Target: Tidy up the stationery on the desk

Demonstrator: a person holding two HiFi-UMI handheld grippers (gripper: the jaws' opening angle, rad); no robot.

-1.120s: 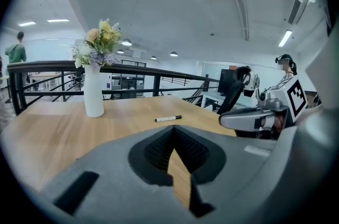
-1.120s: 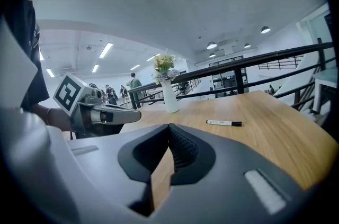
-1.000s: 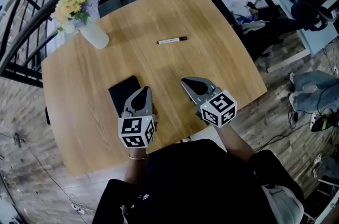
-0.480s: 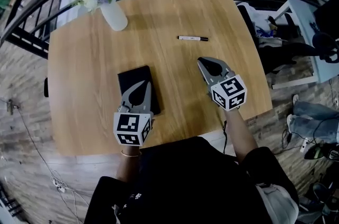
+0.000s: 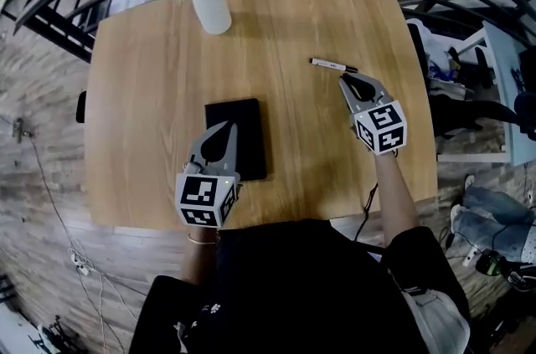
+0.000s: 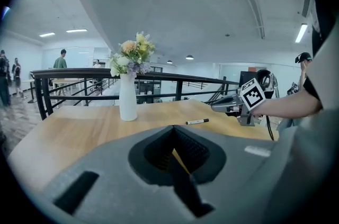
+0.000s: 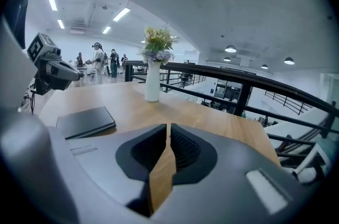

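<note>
**Head view, with both gripper views.** The marker pen (image 5: 332, 64) lies flat on the wooden bench (image 5: 151, 93), just beyond the tips of the right gripper (image 5: 343, 79) and crosswise to the line of its jaws. Whether tip and pen touch cannot be told. The right jaws have just been opening and stand a narrow slit apart, with only bench wood showing between them. The right gripper view does not show the pen.

The left gripper (image 5: 225, 128) has its jaws closed on nothing. It hangs over the near left part of a black notebook (image 5: 237, 139), which lies flat well to the left of the right jaws. A white vase of flowers (image 5: 211, 7) stands far ahead of the left jaws, near the bench's far edge.

**Handling (judged).**
- **Pen:** It is probably light and stiff, with a smooth round barrel, so a push from one jaw alone would likely roll or skid it away.
  - The best hold appears to be mid-barrel on the white section, away from the dark capped end.
  - The jaws should sit astride it across its length and set wider than they stand now.
  - Little squeeze should be needed, though the smooth plastic may slip or swivel if pinched near an end.
- **Notebook:** It looks thin, flat and heavier than the pen, and it lies flush on the wood, so it offers the jaws only an edge to take.
</note>
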